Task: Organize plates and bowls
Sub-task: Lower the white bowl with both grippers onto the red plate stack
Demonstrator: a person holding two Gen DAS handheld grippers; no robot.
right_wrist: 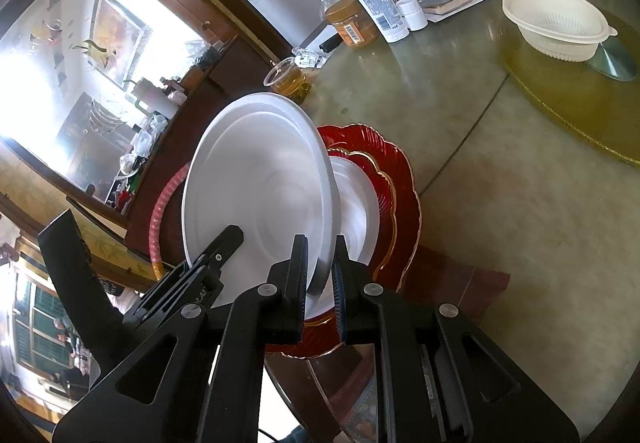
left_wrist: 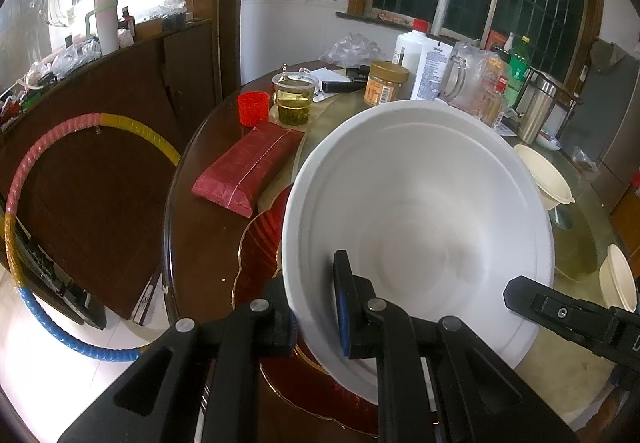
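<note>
**Left wrist view: white plate mid-air, both grippers on it**

Left wrist view has the big white plate point(left_wrist: 420, 203) tilted up on edge, lifted over the red scalloped plate point(left_wrist: 260, 243) at the near edge of the round table point(left_wrist: 200, 243). The left gripper point(left_wrist: 316, 307) is pinching its rim, one pad on each face. From the right wrist, the right gripper point(right_wrist: 320, 275) is clamped on the rim of the same plate point(right_wrist: 256, 195) too, and a smaller white plate point(right_wrist: 360, 203) lies on the red one point(right_wrist: 400, 179) right under it.

My guess: we're in the stacking step, plate going onto that pile. Next move probably needs levelling it out, lowering it centred on the small plate, then opening both grips together so it doesn't skid.

Two cream bowls point(left_wrist: 544, 175) point(left_wrist: 620, 283) wait further out, near the jars and bottles.
</note>
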